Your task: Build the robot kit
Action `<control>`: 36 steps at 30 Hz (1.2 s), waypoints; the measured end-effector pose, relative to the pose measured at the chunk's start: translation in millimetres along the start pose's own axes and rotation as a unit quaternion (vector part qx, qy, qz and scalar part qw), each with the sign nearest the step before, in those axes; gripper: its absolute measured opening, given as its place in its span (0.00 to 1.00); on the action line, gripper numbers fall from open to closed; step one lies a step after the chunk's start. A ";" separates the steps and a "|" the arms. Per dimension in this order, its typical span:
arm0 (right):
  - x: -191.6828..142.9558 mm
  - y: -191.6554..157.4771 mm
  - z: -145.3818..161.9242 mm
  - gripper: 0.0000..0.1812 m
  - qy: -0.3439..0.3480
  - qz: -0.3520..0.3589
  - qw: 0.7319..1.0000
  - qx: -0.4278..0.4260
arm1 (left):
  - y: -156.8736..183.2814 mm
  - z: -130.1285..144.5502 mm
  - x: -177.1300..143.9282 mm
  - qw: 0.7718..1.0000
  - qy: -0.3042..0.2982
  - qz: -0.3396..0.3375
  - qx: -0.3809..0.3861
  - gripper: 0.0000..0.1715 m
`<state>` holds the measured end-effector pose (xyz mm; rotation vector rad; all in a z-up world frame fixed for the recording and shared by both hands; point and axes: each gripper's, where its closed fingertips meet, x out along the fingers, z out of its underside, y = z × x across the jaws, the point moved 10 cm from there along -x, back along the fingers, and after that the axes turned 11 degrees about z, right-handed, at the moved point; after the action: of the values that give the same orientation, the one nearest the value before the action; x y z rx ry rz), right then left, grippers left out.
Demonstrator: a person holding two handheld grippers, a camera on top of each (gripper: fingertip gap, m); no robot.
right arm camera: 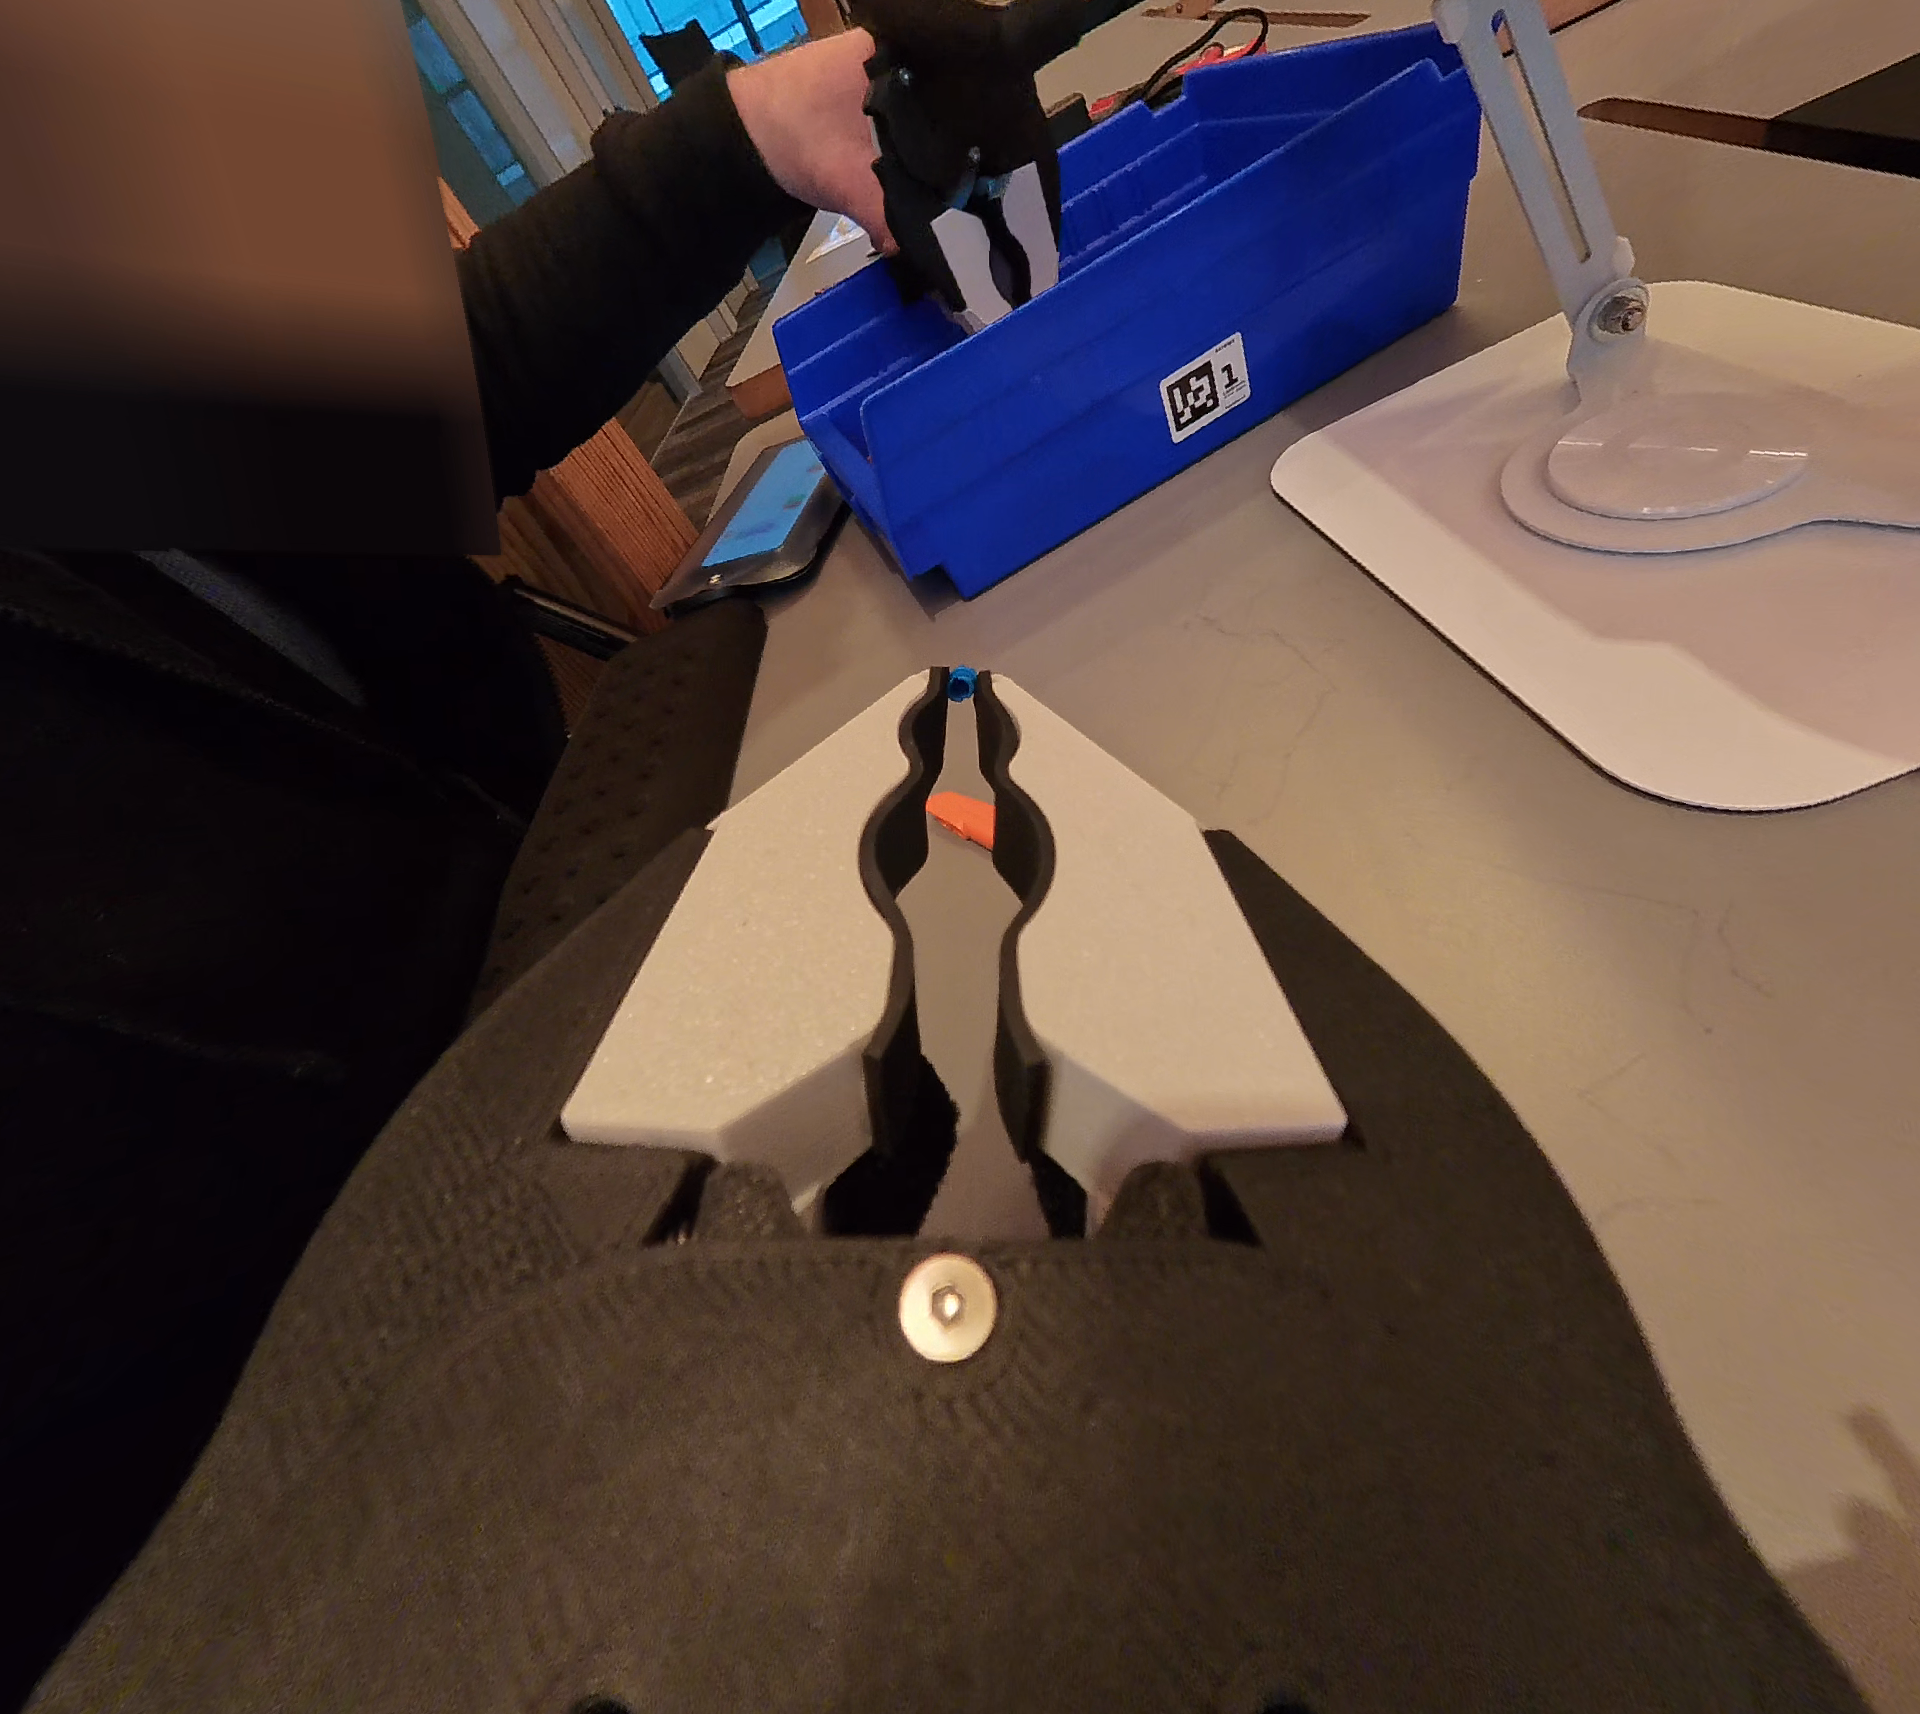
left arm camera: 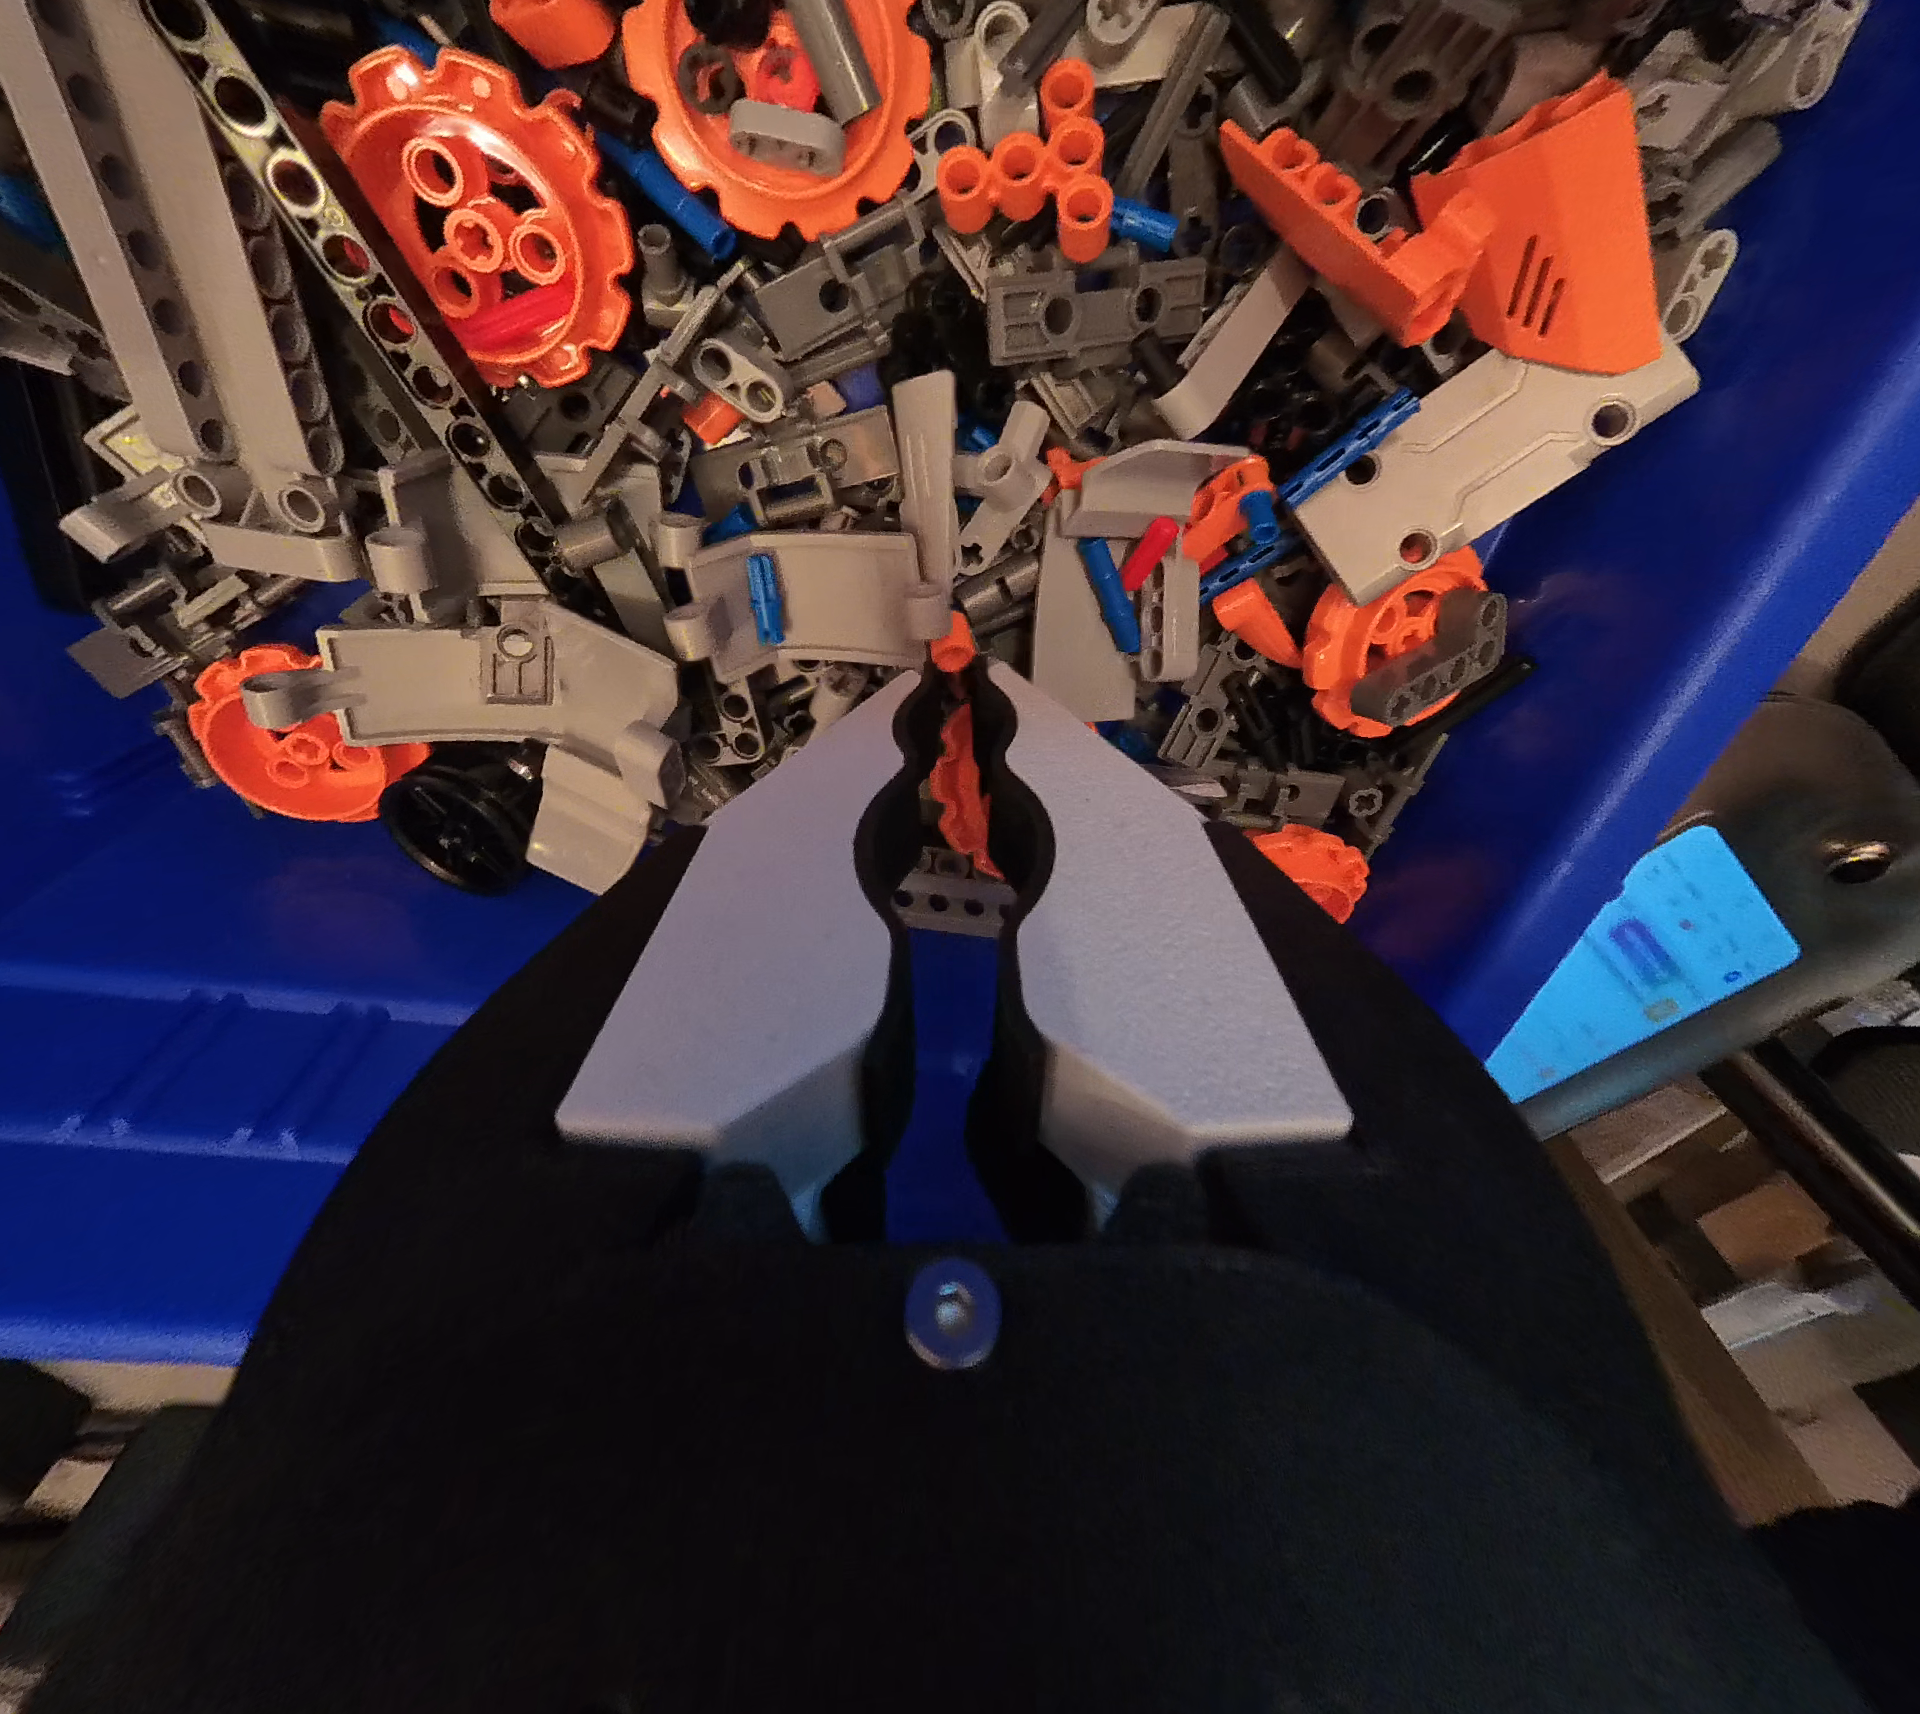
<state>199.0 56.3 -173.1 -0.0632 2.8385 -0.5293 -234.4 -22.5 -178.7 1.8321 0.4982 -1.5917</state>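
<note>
My left gripper (left arm camera: pixel 952 672) is down inside a blue bin (left arm camera: pixel 208 989), at the near edge of a heap of grey, black, blue and orange building parts (left arm camera: pixel 831 314). Its tips are shut on a small orange piece (left arm camera: pixel 951 644). An orange toothed wheel (left arm camera: pixel 961 791) shows through the gap between the fingers, lower in the heap. My right gripper (right arm camera: pixel 961 685) hovers over the grey table (right arm camera: pixel 1351 989) and is shut on a small blue pin (right arm camera: pixel 961 684). An orange piece (right arm camera: pixel 961 814) lies on the table under it.
In the right wrist view a hand (right arm camera: pixel 821 126) holds the left gripper (right arm camera: pixel 997 251) in the blue bin (right arm camera: pixel 1039 438). A white stand (right arm camera: pixel 1662 604) with a raised board is on the right. A lit phone (right arm camera: pixel 769 521) lies at the table's left edge, beside the bin. My right fingertips sit around 35 cm from my left ones.
</note>
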 end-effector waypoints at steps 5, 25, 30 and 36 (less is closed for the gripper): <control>0.0 0.4 0.2 0.02 0.000 0.000 1.000 0.000 | -1.2 3.5 -5.4 1.000 0.017 0.006 -0.005 0.02; -1.1 -1.3 -1.4 0.01 0.005 -0.002 1.000 -0.001 | 129.7 -77.0 -34.9 0.981 0.107 0.073 0.144 0.02; -1.7 -2.7 -2.4 0.01 0.007 -0.003 1.000 -0.003 | 148.9 -98.8 -18.3 0.980 0.090 0.061 0.170 0.00; -2.2 -3.0 -2.9 0.01 0.009 -0.006 1.000 -0.002 | 136.0 -89.6 -36.9 0.981 0.111 0.065 0.148 0.00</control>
<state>200.4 54.7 -168.9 -0.0765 2.8579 -0.5279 -86.4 -53.5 -107.7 2.2334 0.2399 -1.4419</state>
